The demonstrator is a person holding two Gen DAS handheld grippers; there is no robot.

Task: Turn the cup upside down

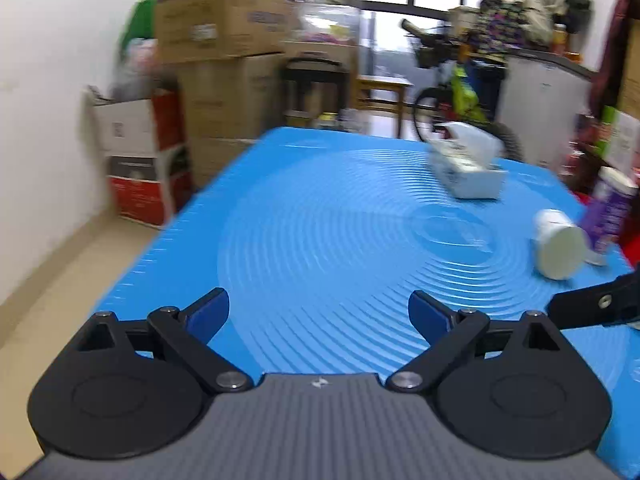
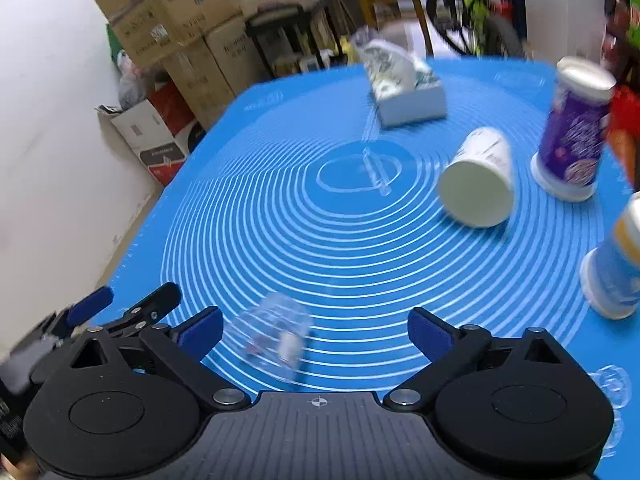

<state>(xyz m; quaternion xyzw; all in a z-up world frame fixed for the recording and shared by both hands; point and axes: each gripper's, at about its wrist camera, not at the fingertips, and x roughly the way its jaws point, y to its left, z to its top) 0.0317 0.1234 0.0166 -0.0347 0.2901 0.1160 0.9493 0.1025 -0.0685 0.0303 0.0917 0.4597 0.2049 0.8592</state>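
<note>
A small clear plastic cup [image 2: 274, 334] lies blurred on the blue mat [image 2: 280, 240], just ahead of my right gripper [image 2: 316, 332], between its open fingers but apart from them. A white paper cup [image 2: 478, 178] lies on its side further off at the right; it also shows in the left wrist view [image 1: 558, 244]. My left gripper [image 1: 319, 314] is open and empty over the mat [image 1: 320, 220]. The left gripper also shows at the lower left of the right wrist view [image 2: 120, 308].
A white tissue box [image 2: 404, 88] stands at the far side of the mat. A purple bottle [image 2: 572, 128] and a blue and white bottle [image 2: 616, 264] stand at the right edge. Cardboard boxes [image 2: 176, 28] and a bicycle [image 2: 472, 4] stand beyond the table.
</note>
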